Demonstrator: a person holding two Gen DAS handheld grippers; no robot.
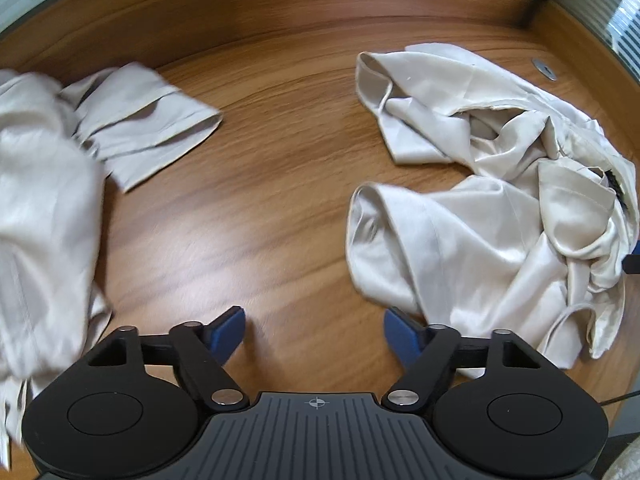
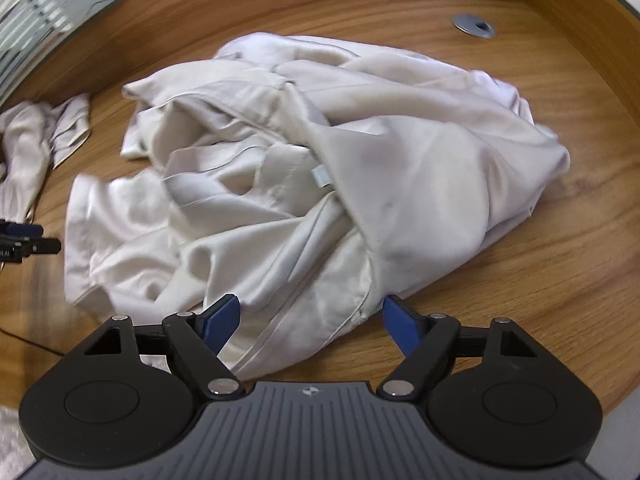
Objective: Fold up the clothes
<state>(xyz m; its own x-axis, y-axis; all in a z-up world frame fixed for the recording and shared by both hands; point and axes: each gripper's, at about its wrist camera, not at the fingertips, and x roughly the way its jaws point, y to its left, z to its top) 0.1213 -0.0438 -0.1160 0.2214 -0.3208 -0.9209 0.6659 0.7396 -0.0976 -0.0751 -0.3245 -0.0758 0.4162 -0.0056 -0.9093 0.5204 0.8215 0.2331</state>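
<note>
Cream satin everywhere, folks — nothing folded yet by the look of it. Big crumpled cream satin garment (image 2: pixel 320 168) sits in a heap mid-counter, collar, sleeves & a small pale label all jumbled up. Second cream satin piece (image 1: pixel 60 168) lies bunched at the left side of the left wrist view, one cuffed end splayed out toward the middle; also rumpled, no neat edges.

Wood-grain counter (image 1: pixel 260 200) bare between the two heaps. Round metal cable grommet (image 2: pixel 473 25) near the far edge, well clear of the cloth.

Left gripper (image 1: pixel 314 332): jaws spread, nothing between them but bare wood; the big garment's hem lies just beside its right blue finger. Right gripper (image 2: pixel 312 324): jaws spread too, hovering over the near edge of the big heap, a seam of fabric running down between the blue fingers — pads not pressing on it, as far as I can tell.

Progress call: early. Both pieces need spreading flat, sleeves brought in, then folding. My guess — next job is pinching a hem or shoulder on the big one to open it out.
</note>
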